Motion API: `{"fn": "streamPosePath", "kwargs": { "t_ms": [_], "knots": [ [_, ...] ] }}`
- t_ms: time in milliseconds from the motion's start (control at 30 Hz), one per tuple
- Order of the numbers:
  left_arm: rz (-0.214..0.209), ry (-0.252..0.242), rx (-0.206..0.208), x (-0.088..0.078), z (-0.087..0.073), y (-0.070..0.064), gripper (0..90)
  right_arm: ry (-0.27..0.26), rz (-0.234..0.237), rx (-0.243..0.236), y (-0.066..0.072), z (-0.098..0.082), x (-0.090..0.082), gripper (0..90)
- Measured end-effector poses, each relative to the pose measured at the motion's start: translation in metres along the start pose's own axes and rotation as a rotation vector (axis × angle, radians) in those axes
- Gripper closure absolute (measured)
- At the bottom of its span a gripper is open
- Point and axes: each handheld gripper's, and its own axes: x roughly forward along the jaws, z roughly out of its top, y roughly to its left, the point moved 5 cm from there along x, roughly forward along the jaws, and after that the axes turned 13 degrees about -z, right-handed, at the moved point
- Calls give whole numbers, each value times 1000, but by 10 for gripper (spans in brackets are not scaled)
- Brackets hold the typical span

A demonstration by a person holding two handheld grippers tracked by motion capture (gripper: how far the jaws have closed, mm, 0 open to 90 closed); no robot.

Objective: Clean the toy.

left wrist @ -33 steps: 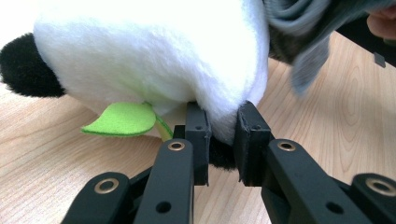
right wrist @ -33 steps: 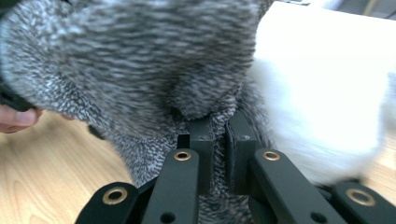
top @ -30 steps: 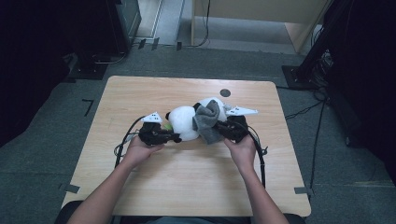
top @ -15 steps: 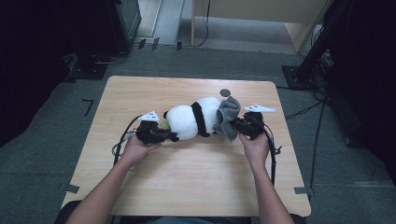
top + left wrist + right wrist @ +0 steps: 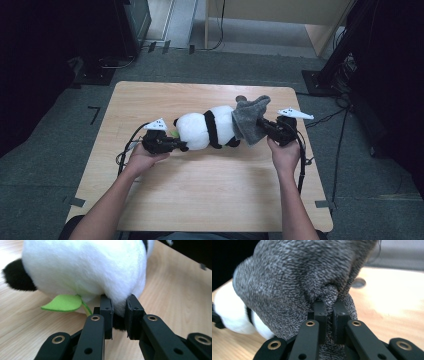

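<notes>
High view: white-and-black plush panda [image 5: 205,130] lies sideways, grey sock [image 5: 248,120] covering one end.

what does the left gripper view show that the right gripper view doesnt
Left gripper view alone: the green leaf under the panda, and the left gripper pinching white plush. Right gripper view alone: the grey sock bunched in the right gripper, plus a dark round hole in the table. Both: the panda's white fur and the wooden table.
</notes>
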Motion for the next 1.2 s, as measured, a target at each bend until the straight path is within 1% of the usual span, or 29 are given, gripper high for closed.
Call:
{"fn": "streamPosePath", "kwargs": {
  "t_ms": [33,167,233,267,300,367,400,467,533,567,600,667,700,767,800,833,900,967,1000,1033,1133,1200],
  "knots": [
    [-10,1,7,0,0,-1,796,-17,12,-12,4,4,-4,855],
    [-64,15,34,0,-3,-5,795,-35,49,-50,19,14,-12,855],
    [-50,35,64,0,-5,-6,794,-28,75,-60,27,15,-11,854],
    [-30,43,80,0,-6,-5,792,-21,94,-70,31,15,-10,853],
    [-2,44,81,-1,-6,-2,786,-5,103,-85,36,15,-6,853],
    [24,30,60,-3,-6,2,766,19,107,-122,45,13,2,852],
    [35,24,57,-3,-6,3,756,33,108,-141,49,12,7,850],
    [42,35,52,-3,-7,3,727,68,99,-176,55,11,16,851],
    [46,39,41,-4,-7,3,661,97,94,-202,59,10,24,852],
    [57,42,41,-5,-7,4,623,106,84,-213,60,9,28,853],
    [69,45,46,-6,-7,4,586,111,84,-214,60,9,31,854],
    [92,33,52,-10,-6,4,492,134,84,-201,60,9,35,856],
    [100,27,53,-11,-5,4,447,146,77,-207,59,11,37,857],
    [111,-3,56,-16,-1,3,415,159,69,-217,58,12,41,858],
    [110,-21,62,-19,1,2,407,169,67,-217,58,13,43,858],
    [112,-28,66,-21,4,1,393,171,65,-221,58,14,45,859],
    [112,-34,68,-23,11,2,376,194,60,-231,58,15,50,860],
    [113,-41,68,-23,16,2,355,203,53,-239,59,17,53,860],
    [98,-39,66,-22,18,3,351,205,51,-243,59,18,54,860],
    [93,-38,70,-21,20,3,346,205,49,-245,59,19,57,860],
    [102,-27,85,-17,21,6,328,230,52,-228,58,21,62,862],
    [110,-39,82,-15,22,10,317,236,57,-230,59,22,64,862]
  ]
}}
